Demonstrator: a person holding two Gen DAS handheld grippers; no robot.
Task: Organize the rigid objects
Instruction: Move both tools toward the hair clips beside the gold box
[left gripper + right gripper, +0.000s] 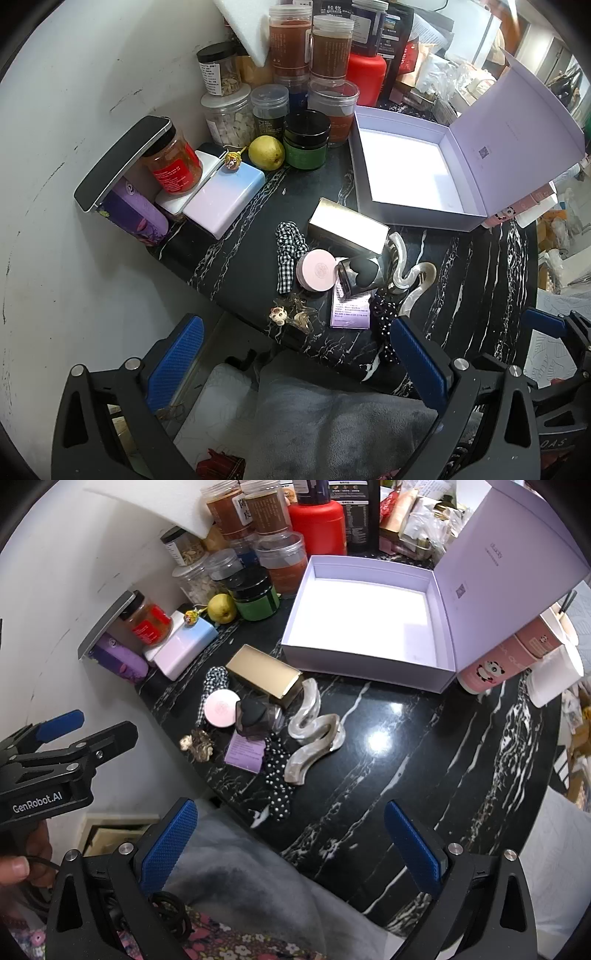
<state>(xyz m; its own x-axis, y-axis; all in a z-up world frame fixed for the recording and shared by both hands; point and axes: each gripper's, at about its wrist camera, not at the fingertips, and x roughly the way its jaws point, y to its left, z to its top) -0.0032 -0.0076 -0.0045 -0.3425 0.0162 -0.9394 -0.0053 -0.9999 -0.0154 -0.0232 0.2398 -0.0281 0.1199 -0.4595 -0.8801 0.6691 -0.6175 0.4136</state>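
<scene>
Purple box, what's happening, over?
Both grippers, left and right, open, empty, above table edge. Purple box open, nothing inside. Gold box, pink compact, wavy clip untouched. Path clear.

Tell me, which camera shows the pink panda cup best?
The right wrist view: the pink panda cup lies beside the open lavender box, panda visible. The left wrist view catches only a sliver behind the box corner.

Both tools [295,354] [291,838] agape, empty, downward-angled
</scene>
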